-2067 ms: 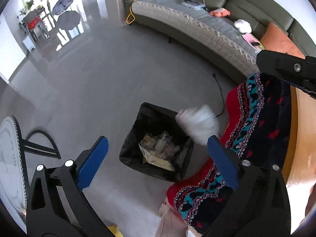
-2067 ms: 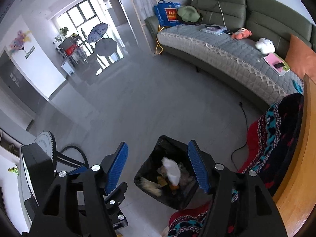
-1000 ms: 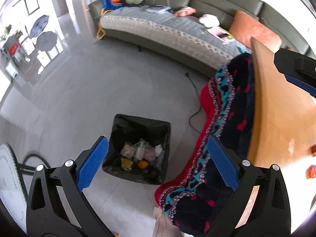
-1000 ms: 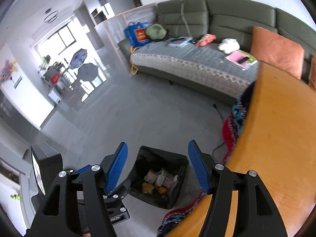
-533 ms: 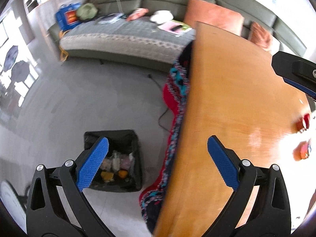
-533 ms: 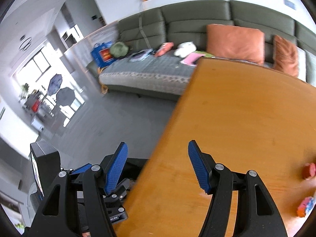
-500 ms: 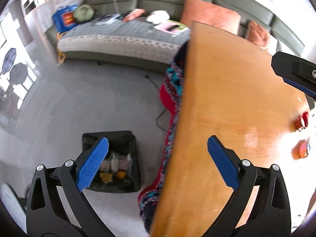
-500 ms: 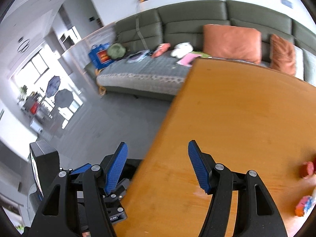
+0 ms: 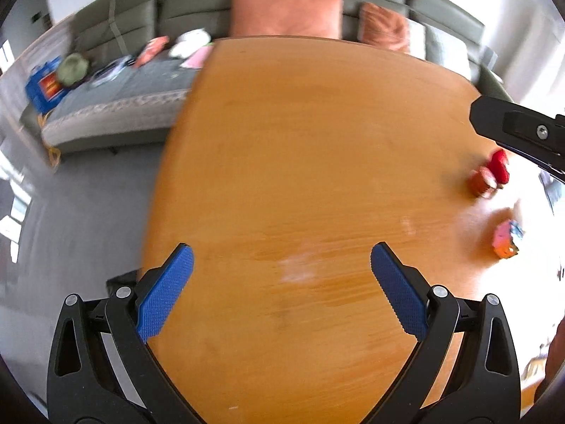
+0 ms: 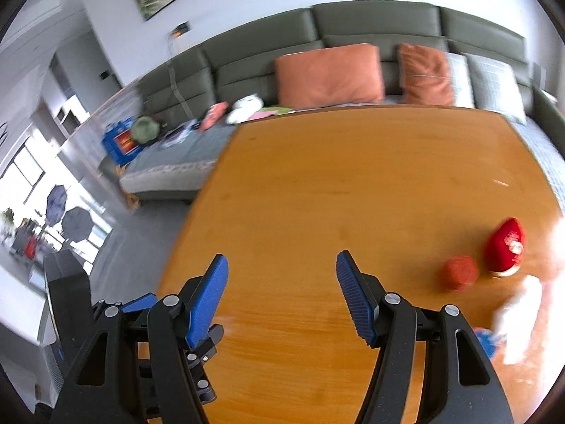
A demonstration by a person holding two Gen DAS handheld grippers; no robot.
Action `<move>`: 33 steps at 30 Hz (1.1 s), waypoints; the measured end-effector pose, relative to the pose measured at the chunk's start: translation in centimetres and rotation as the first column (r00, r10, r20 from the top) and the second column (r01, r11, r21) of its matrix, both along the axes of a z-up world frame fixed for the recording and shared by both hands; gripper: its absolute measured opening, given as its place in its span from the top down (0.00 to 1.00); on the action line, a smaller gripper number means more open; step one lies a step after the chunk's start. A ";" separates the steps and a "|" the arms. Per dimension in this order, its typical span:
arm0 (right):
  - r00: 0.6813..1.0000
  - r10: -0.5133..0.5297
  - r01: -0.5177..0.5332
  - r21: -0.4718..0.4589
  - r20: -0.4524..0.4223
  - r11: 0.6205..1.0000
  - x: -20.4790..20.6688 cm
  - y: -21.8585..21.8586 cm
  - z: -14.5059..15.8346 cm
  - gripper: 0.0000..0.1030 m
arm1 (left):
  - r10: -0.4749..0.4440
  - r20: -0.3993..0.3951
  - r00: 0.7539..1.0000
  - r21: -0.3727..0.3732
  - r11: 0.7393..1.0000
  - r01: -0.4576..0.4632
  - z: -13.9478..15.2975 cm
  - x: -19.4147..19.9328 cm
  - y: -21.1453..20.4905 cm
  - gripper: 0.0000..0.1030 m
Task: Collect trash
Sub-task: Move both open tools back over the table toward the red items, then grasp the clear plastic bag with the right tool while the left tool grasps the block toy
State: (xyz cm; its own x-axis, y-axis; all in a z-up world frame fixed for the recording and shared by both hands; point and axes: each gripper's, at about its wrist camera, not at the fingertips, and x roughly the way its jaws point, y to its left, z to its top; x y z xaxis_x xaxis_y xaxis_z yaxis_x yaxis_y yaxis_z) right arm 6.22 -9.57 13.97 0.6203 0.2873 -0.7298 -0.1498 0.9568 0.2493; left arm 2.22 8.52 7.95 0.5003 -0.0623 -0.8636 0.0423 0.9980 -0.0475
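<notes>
Left wrist view: the left gripper (image 9: 281, 275) hangs over the orange-brown wooden tabletop (image 9: 300, 148), its two blue-padded fingers (image 9: 165, 291) spread wide and released, with bare wood between them. At the far right of the tabletop lies the trash, blurred: one red pointed packet (image 9: 498, 166) touching one small round reddish-brown piece (image 9: 481, 183), and nearer, set apart from that pair, one pink-and-orange crumpled wrapper (image 9: 505, 238). A black part of the right gripper juts in from the right edge above the red packet.

Right wrist view: the right gripper (image 10: 280, 298) also stands released, its two blue fingers (image 10: 355, 304) apart and nothing between them. The same trash sits to the right of these fingers: the red packet (image 10: 505, 243) just beside the round piece (image 10: 459, 271), and nearer, at the right edge, one white-and-blue blurred item (image 10: 508, 328) that I cannot make out. The left gripper shows low at the left, beside the tabletop's left edge.

Beyond the far edge of the tabletop runs one long grey-green sofa (image 10: 370, 24) with two orange cushions (image 10: 330, 74) and one pale grey cushion (image 10: 498, 83). A blue bag (image 10: 118, 146) and a few small items lie on its left stretch.
</notes>
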 end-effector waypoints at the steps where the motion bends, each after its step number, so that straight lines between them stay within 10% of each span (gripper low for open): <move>1: 1.000 -0.019 0.019 -0.005 0.000 1.000 0.1 -1.0 -0.1 0.37 | -0.024 0.000 1.000 -0.003 1.000 0.024 0.0 0.3 -1.1 0.06; 18: 0.930 -0.365 0.357 -0.127 -0.047 0.926 -2.1 -17.7 -3.1 0.37 | -0.288 -0.039 0.957 -0.042 0.957 0.286 -1.6 0.8 -16.3 0.06; 33: 0.883 -0.410 0.390 -0.129 -0.229 0.912 1.5 -22.8 -10.1 0.33 | -0.399 -0.062 0.915 -0.011 0.917 0.399 -3.0 0.4 -23.7 0.06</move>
